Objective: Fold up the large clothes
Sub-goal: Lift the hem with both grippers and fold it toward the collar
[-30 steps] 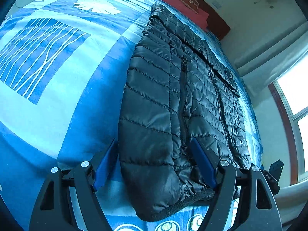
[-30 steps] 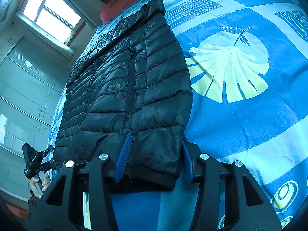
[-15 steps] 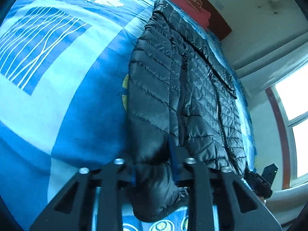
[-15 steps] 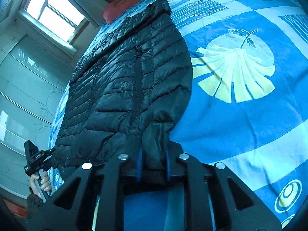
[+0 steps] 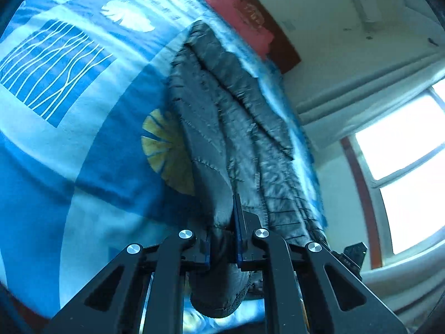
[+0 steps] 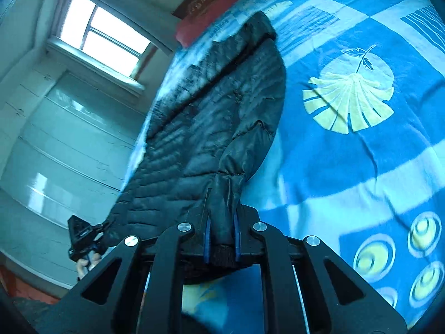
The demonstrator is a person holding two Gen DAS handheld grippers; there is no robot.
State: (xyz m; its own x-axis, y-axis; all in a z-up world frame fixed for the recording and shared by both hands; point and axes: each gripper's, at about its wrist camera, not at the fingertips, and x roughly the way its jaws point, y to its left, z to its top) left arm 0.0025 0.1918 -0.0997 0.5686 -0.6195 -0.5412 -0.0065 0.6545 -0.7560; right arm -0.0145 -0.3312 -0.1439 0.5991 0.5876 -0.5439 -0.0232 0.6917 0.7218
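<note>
A black quilted puffer jacket (image 5: pixel 228 128) lies lengthwise on the blue patterned bedspread (image 5: pixel 69 139), collar toward the far headboard. My left gripper (image 5: pixel 222 239) is shut on the jacket's near hem corner, with bunched fabric pinched between the blue pads. In the right wrist view the same jacket (image 6: pixel 217 128) stretches away, and my right gripper (image 6: pixel 221 239) is shut on the other hem corner with its ribbed cuff edge. Both held corners are lifted off the bedspread (image 6: pixel 361 167). Each view shows the other gripper small at the jacket's far hem corner.
A red pillow (image 5: pixel 239 16) and dark wooden headboard (image 5: pixel 272 36) stand at the bed's far end. A bright window (image 5: pixel 403 172) is on the right wall, also seen in the right wrist view (image 6: pixel 103 36). Pale panelled wardrobe doors (image 6: pixel 55 150) stand beside the bed.
Both grippers closed from wide open onto the jacket's hem corners, then rose and tilted, pulling the hem up off the bed. The jacket now looks narrower and stretched.
</note>
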